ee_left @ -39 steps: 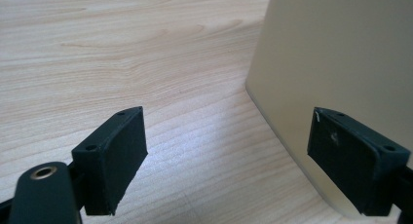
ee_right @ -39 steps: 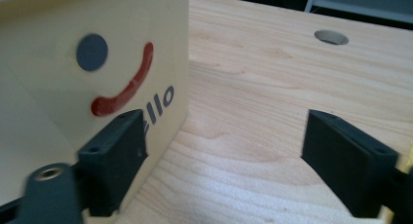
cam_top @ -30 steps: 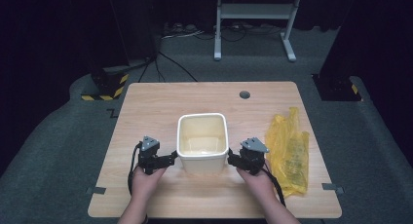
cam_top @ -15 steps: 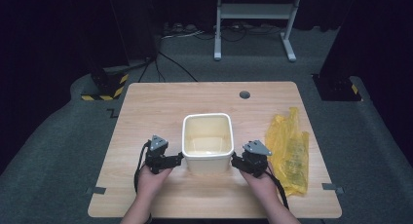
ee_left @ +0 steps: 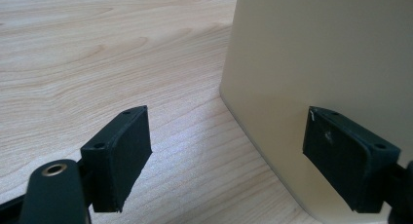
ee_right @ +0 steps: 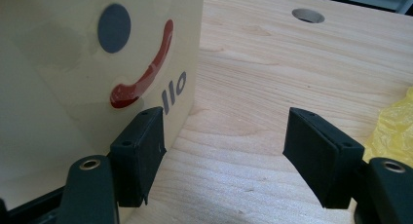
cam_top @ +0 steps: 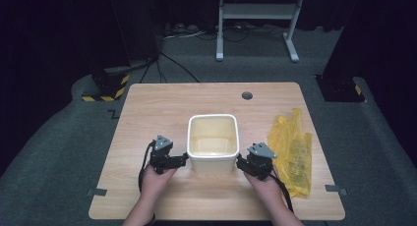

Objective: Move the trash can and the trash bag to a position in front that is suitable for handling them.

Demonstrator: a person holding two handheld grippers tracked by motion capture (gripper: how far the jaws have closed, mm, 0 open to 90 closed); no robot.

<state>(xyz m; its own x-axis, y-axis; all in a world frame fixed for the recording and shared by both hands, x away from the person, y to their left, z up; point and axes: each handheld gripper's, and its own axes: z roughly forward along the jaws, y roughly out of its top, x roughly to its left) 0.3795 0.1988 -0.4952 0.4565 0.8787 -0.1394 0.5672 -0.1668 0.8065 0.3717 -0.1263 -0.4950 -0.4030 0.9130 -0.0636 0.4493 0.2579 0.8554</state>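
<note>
While both tongs [cam_top: 184, 159] [cam_top: 239, 163] stand released, closing, one tub [cam_top: 212, 142] and one yellow bag [cam_top: 291, 150] share the table [cam_top: 147, 108].

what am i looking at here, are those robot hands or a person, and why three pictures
It is a person, not a robot. Each hand holds a hand tool with two black jaws: the left gripper and the right gripper. The high view comes from a fixed camera above the person's side of the wooden table. The other two pictures come from small cameras riding on each gripper, looking along its jaws.

On the table stands a cream plastic tub, open at the top. A crumpled yellow plastic bag lies to its right.

Nothing is held. Each gripper sits beside one side of the tub with its jaws apart and only bare table between them. The right gripper's jaws have just been closing somewhat. In the right gripper view, the tub's side shows a printed red curve and a grey dot.
</note>
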